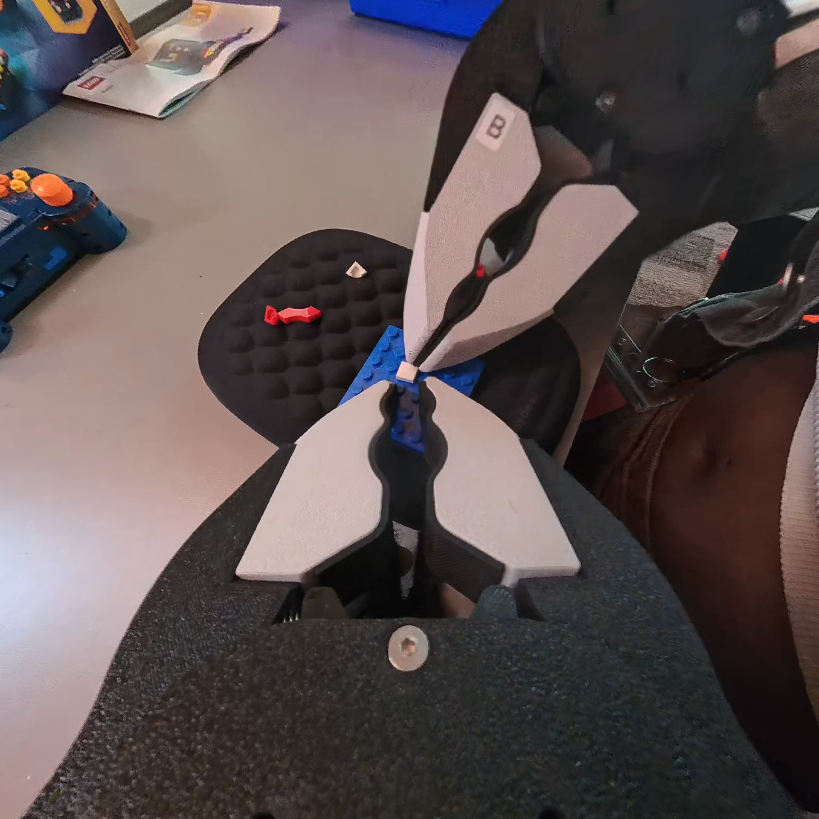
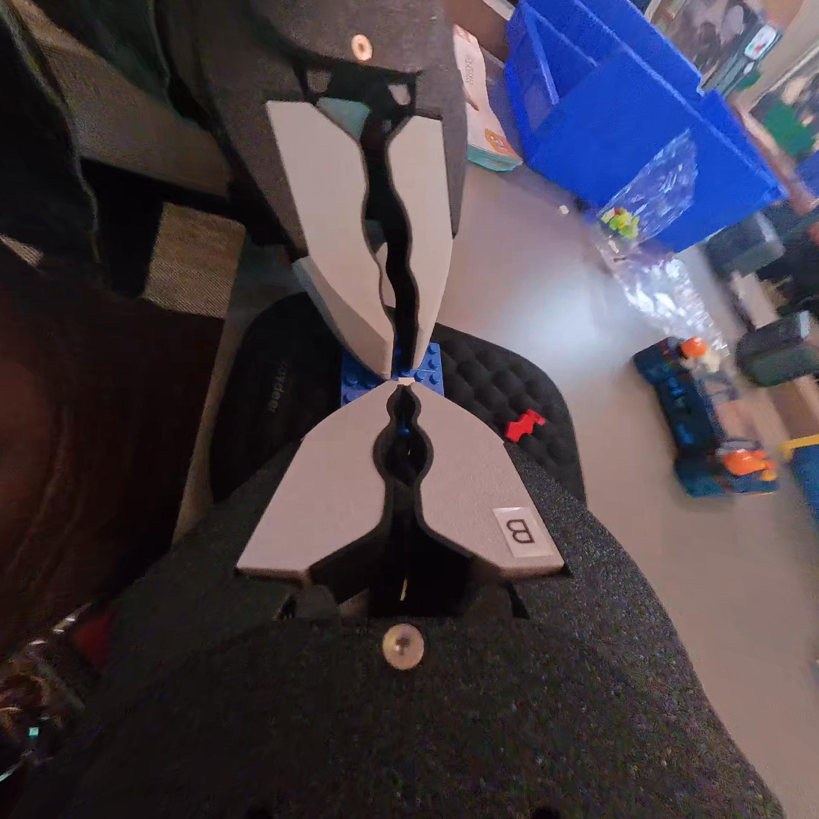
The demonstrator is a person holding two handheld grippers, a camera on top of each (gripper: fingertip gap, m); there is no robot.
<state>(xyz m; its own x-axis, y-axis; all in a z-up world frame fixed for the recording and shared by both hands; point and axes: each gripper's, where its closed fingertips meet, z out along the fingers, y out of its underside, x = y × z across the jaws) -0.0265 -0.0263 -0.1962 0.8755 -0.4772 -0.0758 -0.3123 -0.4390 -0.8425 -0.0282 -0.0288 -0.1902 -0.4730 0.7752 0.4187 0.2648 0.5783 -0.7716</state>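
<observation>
A blue studded plate (image 1: 456, 376) lies on a black dimpled pad (image 1: 301, 354). My left gripper (image 1: 408, 383) sits over the plate with its jaws a narrow gap apart. Blue studs show through the gap, and I cannot tell whether the tips touch the plate. My right gripper (image 1: 416, 361) comes down from the upper right and is shut on a small white tile (image 1: 407, 371), held at the plate's top just beyond the left tips. In the right wrist view my right gripper (image 2: 404, 386) pinches the white tile (image 2: 405, 380) on the blue plate (image 2: 432, 376), facing the left gripper (image 2: 402, 365).
Two red pieces (image 1: 292, 314) and a small white piece (image 1: 356, 270) lie on the pad. A dark blue and orange brick model (image 1: 53, 221), a booklet (image 1: 177, 57) and a box (image 1: 44, 40) lie at the left. A blue bin (image 2: 620, 111) and a plastic bag (image 2: 656, 230) stand behind. A person's leg (image 1: 709, 509) is at the right.
</observation>
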